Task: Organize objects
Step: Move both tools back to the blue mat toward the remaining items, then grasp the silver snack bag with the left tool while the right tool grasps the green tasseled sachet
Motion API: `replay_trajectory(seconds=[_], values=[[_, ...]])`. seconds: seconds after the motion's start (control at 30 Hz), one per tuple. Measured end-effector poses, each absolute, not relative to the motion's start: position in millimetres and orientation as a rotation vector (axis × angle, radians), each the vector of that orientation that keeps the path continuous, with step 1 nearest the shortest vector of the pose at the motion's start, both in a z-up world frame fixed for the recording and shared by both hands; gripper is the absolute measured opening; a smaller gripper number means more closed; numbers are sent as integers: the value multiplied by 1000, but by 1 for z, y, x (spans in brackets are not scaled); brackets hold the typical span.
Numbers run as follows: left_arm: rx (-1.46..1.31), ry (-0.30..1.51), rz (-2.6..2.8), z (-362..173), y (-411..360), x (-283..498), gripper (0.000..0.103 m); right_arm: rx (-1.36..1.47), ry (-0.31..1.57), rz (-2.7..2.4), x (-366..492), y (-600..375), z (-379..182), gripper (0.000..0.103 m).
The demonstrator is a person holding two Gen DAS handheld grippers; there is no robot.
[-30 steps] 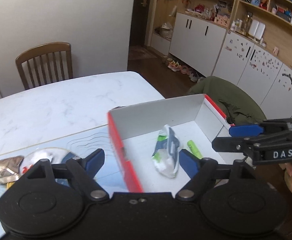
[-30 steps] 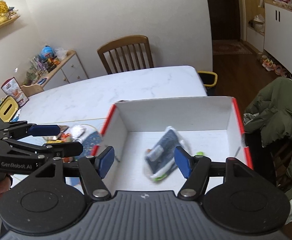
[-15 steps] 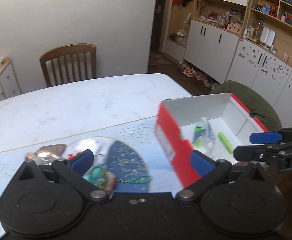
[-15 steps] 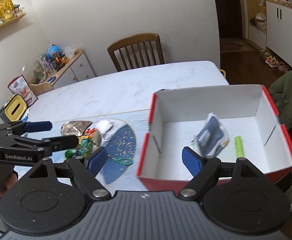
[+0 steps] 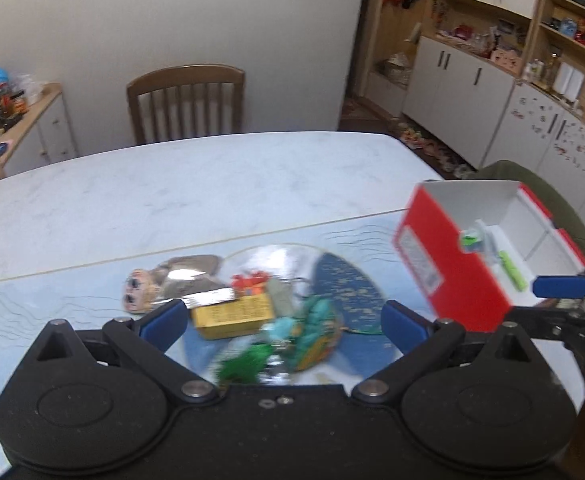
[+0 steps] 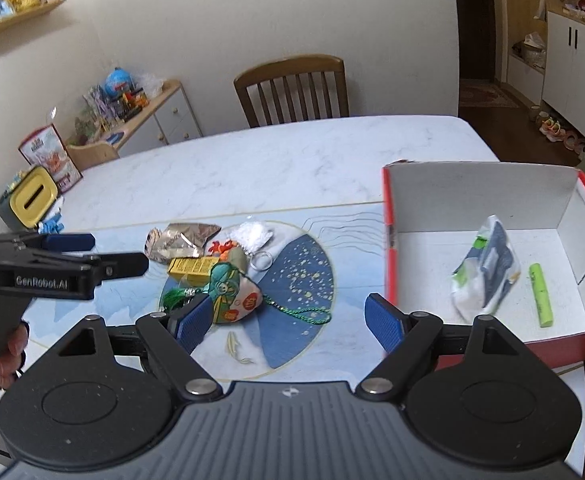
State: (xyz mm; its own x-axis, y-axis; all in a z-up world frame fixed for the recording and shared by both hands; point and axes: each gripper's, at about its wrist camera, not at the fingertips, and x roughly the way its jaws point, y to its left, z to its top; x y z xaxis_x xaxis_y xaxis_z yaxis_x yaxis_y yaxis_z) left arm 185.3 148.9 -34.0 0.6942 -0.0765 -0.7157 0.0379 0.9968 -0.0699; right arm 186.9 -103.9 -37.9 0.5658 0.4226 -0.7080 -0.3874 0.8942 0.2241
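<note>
While both jaws gaping, empty: trinket pile [image 6: 216, 268] beside red box [image 6: 388, 248], unobstructed.

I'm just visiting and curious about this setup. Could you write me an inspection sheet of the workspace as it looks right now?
Surface: marble-look table with a blue placemat.
Job's things: red box holds a tissue pack and a green tube; a pile of trinkets waits on the mat.
Clutter: yellow box, keyring, green cord.
Grippers: left gripper and right gripper open, empty.
Cables: nothing seen.
Surroundings: wooden chair, cabinets.
</note>
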Motion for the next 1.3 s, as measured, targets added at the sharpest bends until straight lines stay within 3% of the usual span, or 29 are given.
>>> replay_trajectory(seconds=[0.47, 1.3], values=[[-54, 755, 17, -67, 210, 222, 103, 121, 889, 383, 208, -53, -61, 83], [-63, 870, 59, -124, 214, 303, 102, 12, 1029, 242, 271, 32, -114, 83]])
